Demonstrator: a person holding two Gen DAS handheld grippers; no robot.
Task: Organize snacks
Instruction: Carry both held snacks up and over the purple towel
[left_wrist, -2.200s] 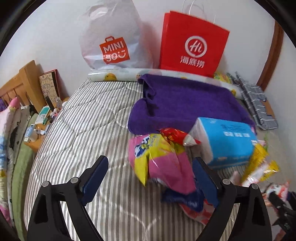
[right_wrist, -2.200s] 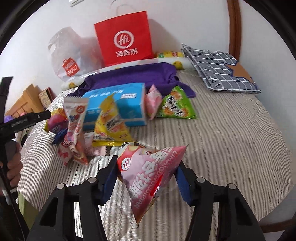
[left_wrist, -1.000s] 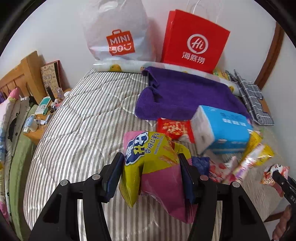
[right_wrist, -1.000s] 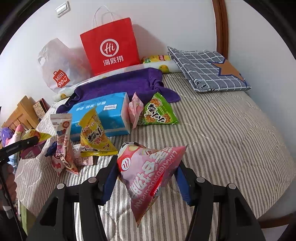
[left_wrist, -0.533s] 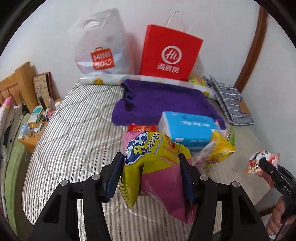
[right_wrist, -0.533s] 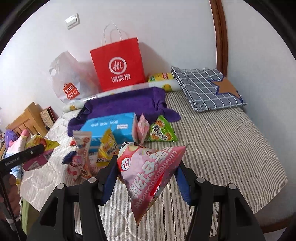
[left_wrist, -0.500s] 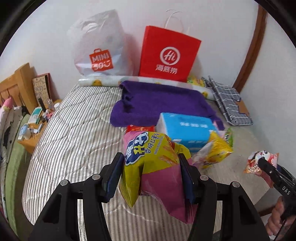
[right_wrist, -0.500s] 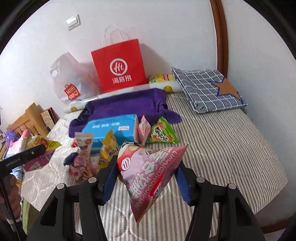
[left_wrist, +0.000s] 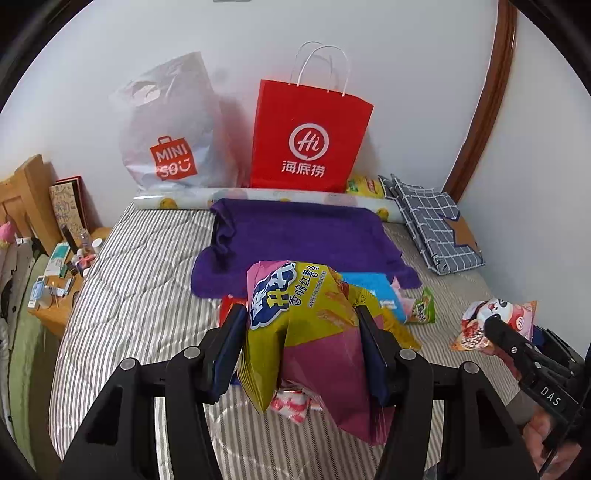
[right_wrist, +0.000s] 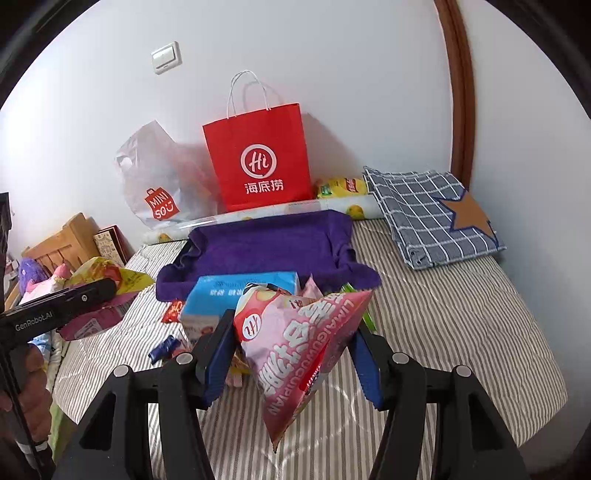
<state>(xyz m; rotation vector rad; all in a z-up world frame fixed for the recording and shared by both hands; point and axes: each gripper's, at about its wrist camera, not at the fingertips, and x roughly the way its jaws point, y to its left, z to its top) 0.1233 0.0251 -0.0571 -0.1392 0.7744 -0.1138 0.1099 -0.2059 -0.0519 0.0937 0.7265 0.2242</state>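
Both grippers loaded, held above the striped bed (left_wrist: 140, 280) | left gripper (left_wrist: 299, 350) clamps yellow-pink sweet potato stick bag (left_wrist: 303, 325); right gripper (right_wrist: 291, 354) clamps pink chip bag (right_wrist: 295, 339) | next, likely: carry each to red paper bag (right_wrist: 258, 158) or white plastic bag (left_wrist: 166, 129) far ahead | between: purple towel (left_wrist: 295, 236), blue tissue pack (right_wrist: 240, 291), loose snacks.

Paper bag (left_wrist: 309, 142) behind towel (left_wrist: 295, 236)

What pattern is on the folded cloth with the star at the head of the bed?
Grey-blue with a white grid check; the folded cloth carries a brown star, clearest in the right wrist view.
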